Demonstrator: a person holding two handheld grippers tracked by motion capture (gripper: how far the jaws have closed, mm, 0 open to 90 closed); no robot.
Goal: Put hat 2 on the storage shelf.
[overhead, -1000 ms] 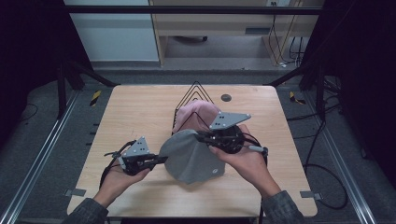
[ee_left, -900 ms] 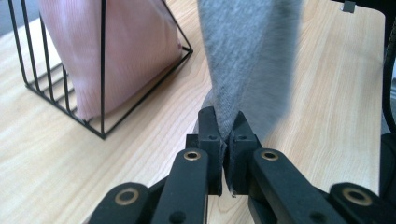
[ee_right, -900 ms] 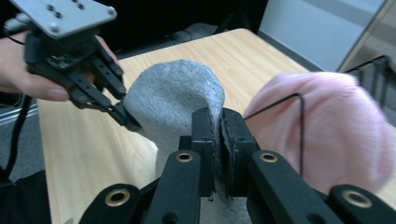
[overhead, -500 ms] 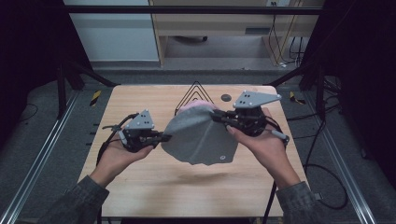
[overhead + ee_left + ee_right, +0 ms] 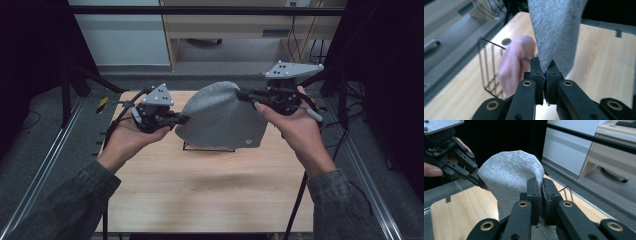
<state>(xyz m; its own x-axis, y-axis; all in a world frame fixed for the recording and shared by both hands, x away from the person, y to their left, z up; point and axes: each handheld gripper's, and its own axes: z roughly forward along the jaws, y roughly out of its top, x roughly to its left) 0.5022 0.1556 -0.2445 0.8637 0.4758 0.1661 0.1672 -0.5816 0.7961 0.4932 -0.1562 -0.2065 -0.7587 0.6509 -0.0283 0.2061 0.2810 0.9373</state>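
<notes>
— While I hold both hands above the table's [image 5: 165, 200] middle, what do the jaws have?

— My left gripper [image 5: 181, 119] and right gripper [image 5: 242, 94] each pinch one edge of the grey cloth [image 5: 220, 120], stretched between them, hanging.

— Beyond it?

— Wire rack [image 5: 489, 72] with pink cloth [image 5: 515, 62] toward the far edge. Small round label, unreadable.

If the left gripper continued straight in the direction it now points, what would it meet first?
The left gripper is shut on the grey knitted cloth, so the cloth comes first. Beyond it probably the right gripper, though depth is unclear.
</notes>
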